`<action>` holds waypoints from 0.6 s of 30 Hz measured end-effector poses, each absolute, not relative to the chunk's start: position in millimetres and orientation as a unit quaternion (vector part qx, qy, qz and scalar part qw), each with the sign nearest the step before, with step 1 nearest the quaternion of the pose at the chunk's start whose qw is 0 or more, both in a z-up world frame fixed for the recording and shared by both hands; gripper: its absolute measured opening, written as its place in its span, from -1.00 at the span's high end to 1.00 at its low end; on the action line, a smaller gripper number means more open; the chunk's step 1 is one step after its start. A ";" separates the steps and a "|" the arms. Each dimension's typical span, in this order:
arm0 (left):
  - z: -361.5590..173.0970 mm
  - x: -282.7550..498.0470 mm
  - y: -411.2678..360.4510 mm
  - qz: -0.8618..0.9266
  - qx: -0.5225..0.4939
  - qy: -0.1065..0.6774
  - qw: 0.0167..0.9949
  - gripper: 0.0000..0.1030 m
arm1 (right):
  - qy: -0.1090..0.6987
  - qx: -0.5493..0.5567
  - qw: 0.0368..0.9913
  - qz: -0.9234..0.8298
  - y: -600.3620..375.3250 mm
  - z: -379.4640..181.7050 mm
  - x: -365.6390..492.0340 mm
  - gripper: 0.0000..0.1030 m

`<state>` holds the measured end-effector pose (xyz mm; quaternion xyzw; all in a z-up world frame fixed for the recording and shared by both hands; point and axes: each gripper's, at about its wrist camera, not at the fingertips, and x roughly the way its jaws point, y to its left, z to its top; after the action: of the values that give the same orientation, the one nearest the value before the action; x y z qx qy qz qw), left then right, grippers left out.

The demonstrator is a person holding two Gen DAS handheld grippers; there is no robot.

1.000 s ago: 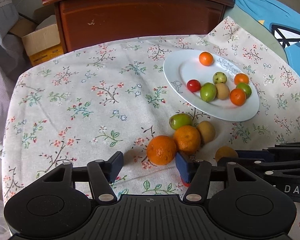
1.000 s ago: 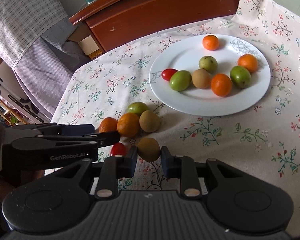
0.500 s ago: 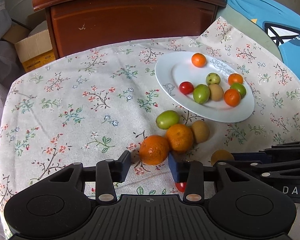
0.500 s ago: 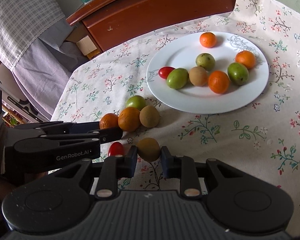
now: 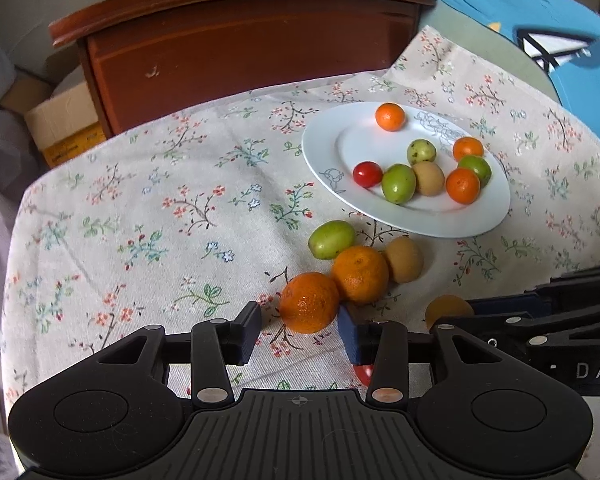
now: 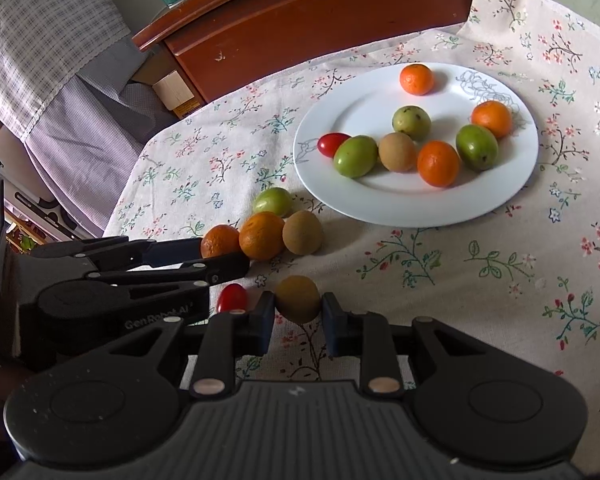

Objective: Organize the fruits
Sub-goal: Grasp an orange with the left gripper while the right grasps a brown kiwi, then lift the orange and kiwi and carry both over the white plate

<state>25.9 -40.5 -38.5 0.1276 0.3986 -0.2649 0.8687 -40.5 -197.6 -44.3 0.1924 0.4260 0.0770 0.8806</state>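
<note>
Now two round fruits sit between the fingers, both off the plate.

Spread wide, the left gripper (image 5: 298,330) straddles the near orange (image 5: 309,302) on the tablecloth (image 5: 140,220), with a gap on its left side. The right gripper (image 6: 298,316) is clamped on the brown fruit (image 6: 298,298), both pads touching. Both fruits look light, firm and prone to roll, so pinch them across their widest middle, gently, before carrying them to the white plate (image 6: 512,196).

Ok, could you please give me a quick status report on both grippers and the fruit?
Left gripper open around an orange. Right gripper shut on a brown fruit. Eight fruits on the white plate. Cherry tomato close beside the right jaws.
</note>
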 end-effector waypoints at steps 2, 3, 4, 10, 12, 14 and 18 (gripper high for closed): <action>-38.6 24.7 -41.6 -0.269 0.130 0.395 0.869 0.42 | 0.425 0.192 0.881 0.077 -197.6 -44.3 -40.3 0.50; -38.2 24.4 -42.0 -0.272 0.131 0.394 0.868 0.46 | 0.425 0.192 0.881 0.076 -197.8 -44.3 -40.2 0.50; -37.9 24.1 -42.3 -0.272 0.132 0.394 0.868 0.46 | 0.425 0.193 0.881 0.076 -198.0 -44.4 -40.0 0.50; -36.0 23.8 -39.5 -0.271 0.118 0.400 0.868 0.46 | 0.422 0.193 0.883 0.075 -197.8 -42.8 -39.8 0.51; -34.1 23.2 -38.0 -0.269 0.113 0.400 0.869 0.46 | 0.420 0.194 0.883 0.077 -197.9 -41.7 -40.7 0.51; -30.7 22.4 -36.4 -0.268 0.108 0.397 0.871 0.46 | 0.416 0.195 0.885 0.079 -198.4 -39.5 -40.9 0.51; -20.7 21.8 -34.0 -0.265 0.093 0.386 0.879 0.46 | 0.403 0.206 0.888 0.082 -202.7 -30.9 -40.3 0.51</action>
<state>21.8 -34.0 -20.7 0.0934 0.3863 -0.2650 0.8785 -40.3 -202.7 -30.9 0.2063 0.4032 0.0817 0.8878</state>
